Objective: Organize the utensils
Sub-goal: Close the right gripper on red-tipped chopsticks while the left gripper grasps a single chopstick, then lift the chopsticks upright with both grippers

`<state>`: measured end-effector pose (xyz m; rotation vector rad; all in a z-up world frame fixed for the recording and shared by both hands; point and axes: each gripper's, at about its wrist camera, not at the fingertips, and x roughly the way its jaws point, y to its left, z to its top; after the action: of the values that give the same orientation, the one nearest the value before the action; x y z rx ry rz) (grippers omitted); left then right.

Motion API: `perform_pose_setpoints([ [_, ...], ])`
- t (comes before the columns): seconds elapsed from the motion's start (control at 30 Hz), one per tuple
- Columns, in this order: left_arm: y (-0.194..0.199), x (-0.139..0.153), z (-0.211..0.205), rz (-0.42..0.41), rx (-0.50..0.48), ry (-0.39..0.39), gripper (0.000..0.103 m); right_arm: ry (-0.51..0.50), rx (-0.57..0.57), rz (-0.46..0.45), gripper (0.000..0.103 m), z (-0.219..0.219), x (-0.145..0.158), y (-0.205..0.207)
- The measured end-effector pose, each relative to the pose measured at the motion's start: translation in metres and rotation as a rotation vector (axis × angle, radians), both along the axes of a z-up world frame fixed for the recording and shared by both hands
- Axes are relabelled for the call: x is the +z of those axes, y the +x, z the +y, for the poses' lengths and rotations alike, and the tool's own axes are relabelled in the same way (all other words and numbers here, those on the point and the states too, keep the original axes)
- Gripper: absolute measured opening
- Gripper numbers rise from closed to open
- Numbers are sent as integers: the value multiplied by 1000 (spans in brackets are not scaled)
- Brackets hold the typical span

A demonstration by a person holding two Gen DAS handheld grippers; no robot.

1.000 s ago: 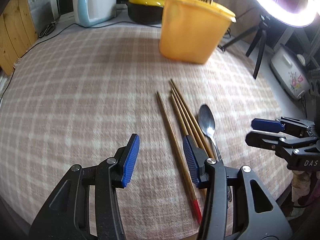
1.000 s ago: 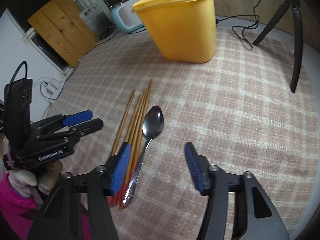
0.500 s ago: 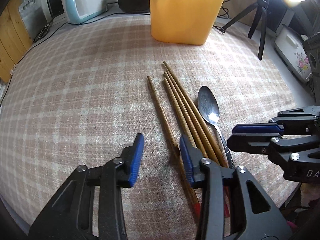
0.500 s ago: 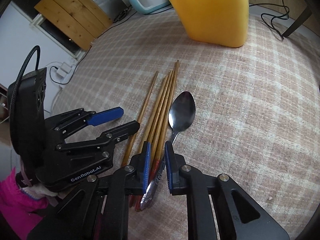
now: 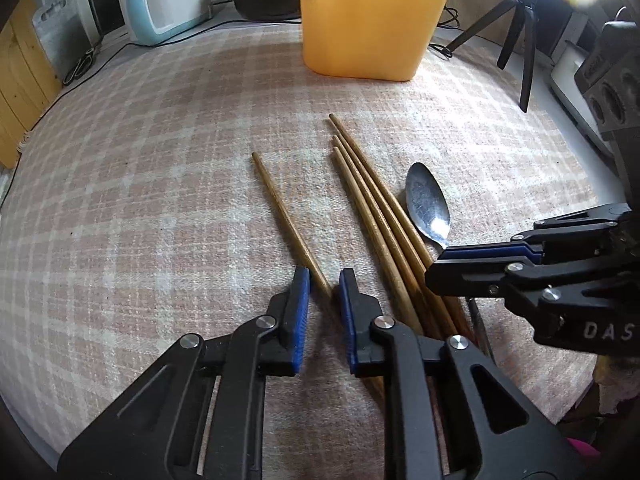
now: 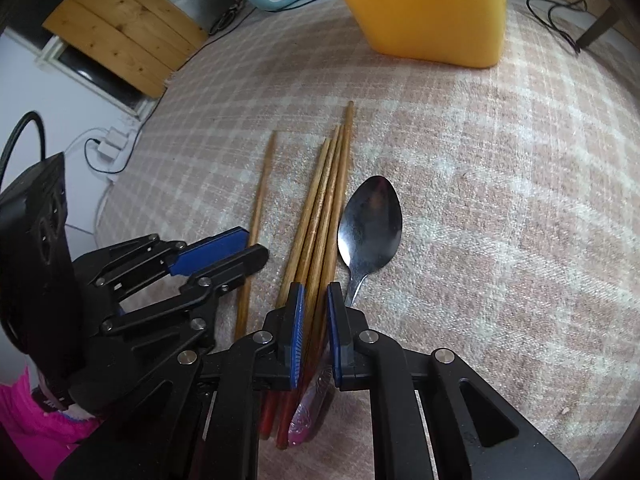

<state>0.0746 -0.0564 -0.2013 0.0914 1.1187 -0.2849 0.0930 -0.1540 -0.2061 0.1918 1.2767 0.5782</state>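
Now left gripper (image 5: pixel 324 280) closing on the lone chopstick (image 5: pixel 286 216); right gripper (image 6: pixel 314 296) narrow, pinching bundled chopsticks (image 6: pixel 324 200) — spoon (image 6: pixel 370 224) risking snagging.

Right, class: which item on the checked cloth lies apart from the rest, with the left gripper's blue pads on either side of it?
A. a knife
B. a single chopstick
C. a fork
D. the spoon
B: the single chopstick runs between the closing left gripper, apart from the bundle.

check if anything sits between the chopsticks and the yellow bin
Nothing visible does. Only bare checked cloth lies between the chopsticks and the yellow bin; the spoon lies off to their side, out of that path.
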Motion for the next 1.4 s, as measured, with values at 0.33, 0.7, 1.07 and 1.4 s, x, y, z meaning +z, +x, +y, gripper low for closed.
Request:
perform_pose_setpoints([
  [0.33,-1,1,13,4,-23,-22,13,-19,-74,50,5,-8,-1,5],
  [0.7,1,1,14,12,-62,-22,13,-104,-52,37,5,5,3,8],
  [1.07,19,-2,26,48,-33,-128,5,-260,-34,-2,5,26,7,18],
  [1.4,21,14,55,37,39,-220,5,-141,-114,-32,5,10,20,8],
])
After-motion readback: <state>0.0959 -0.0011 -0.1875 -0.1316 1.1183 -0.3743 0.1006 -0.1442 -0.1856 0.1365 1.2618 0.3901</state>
